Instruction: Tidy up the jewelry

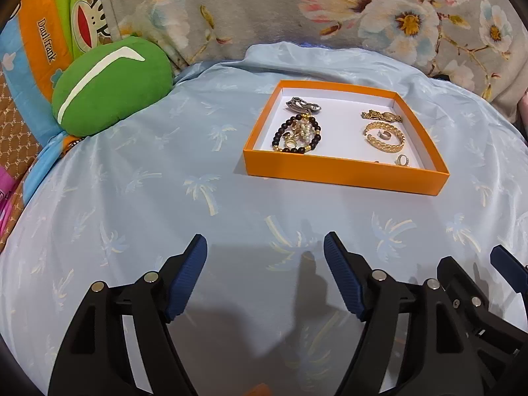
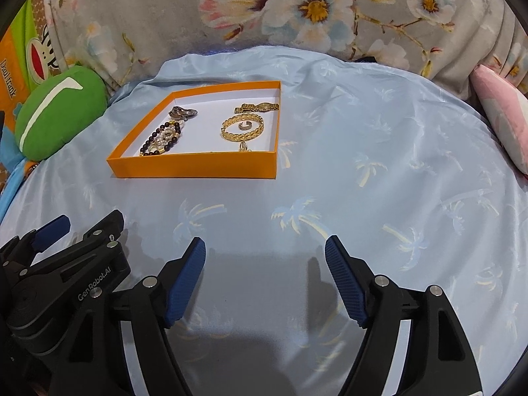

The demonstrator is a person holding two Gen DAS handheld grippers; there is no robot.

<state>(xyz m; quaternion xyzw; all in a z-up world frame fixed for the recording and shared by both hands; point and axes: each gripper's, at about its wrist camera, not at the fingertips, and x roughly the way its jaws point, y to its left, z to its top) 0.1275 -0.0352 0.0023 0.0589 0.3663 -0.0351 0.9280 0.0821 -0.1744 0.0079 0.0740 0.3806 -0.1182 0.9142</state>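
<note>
The orange box's (image 2: 194, 169) near wall hides part of a small gold ring (image 2: 243, 147).

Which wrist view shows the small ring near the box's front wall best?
The left wrist view: the ring lies fully visible on the white floor of the orange box. In the right wrist view the front wall partly hides it.

you see a satiny, faintly glossy blue cloth (image 1: 138, 151), a matt orange cardboard box (image 1: 343, 173), shiny gold metal bangle (image 1: 384, 137)
</note>
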